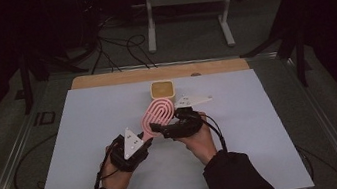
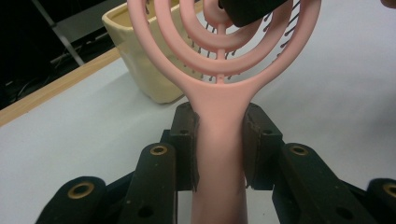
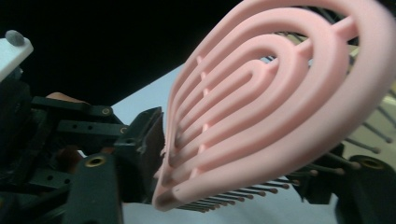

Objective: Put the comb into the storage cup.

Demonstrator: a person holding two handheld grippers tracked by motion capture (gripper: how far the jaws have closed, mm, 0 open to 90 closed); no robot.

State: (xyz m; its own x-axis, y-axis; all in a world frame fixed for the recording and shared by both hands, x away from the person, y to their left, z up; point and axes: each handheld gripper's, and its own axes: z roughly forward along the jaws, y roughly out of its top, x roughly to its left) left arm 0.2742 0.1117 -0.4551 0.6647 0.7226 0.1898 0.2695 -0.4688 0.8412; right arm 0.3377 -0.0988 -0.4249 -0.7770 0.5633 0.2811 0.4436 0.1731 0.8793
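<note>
Partly hidden, the pink brush point(image 1: 157, 113) lies between the two grippers over the grey table point(image 1: 87, 137), and in the high view its handle disappears under the left gripper point(image 1: 144, 139) while the edge of its head is covered by the right gripper point(image 1: 157, 128). Its bristles are hard to make out from above; the right gripper view shows them point(image 3: 261, 189) sticking out beneath the looped head, dark-tipped and blurred. The left gripper point(image 2: 219, 140) has its jaws closed on the handle, both pads pressed flat against its sides, as the left gripper view shows plainly; the handle's lower end is cut off at the bottom edge there. The right gripper point(image 3: 243, 154) has its jaws either side of the head's rim, the left pad touching the pink edge; the far jaw is mostly hidden behind the head, so I cannot tell whether it presses. A cream pot point(image 1: 163, 90) stands just beyond the brush head near the wooden strip point(image 1: 103, 80); the left gripper view shows it close behind the head, its top cut off.
</note>
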